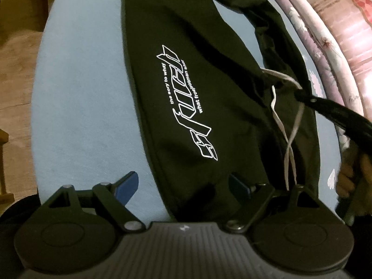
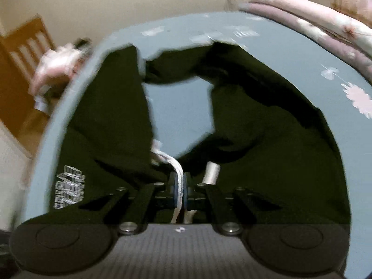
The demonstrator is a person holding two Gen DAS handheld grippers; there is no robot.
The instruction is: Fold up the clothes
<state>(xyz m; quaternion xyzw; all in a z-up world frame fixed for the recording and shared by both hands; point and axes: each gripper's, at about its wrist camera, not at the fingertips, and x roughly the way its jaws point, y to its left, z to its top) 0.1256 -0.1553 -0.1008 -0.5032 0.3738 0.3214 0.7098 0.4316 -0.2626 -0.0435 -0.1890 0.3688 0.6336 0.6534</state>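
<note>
Black trousers [image 1: 186, 88] with a white outline logo [image 1: 186, 107] lie spread on a pale blue bed sheet [image 1: 81, 93], waistband nearest both cameras.

The right tongs [image 2: 179, 190] are clamped together on the white drawstring [image 2: 176, 169] at the waistband, probably to lift or tuck it before folding; a metal cord tip [image 2: 211, 172] lies just beside them at 3 o'clock. The left tongs [image 1: 183, 186] stand wide apart, holding nothing, poised over the trouser edge at 6 o'clock, likely ready to grip it. The legs run toward 12 o'clock, parted, with sheet showing between them. A folded floral quilt [image 1: 325, 46] lies at 2 o'clock. Wooden furniture [image 2: 21, 69] and a plain wall sit beyond, at 10 o'clock.
</note>
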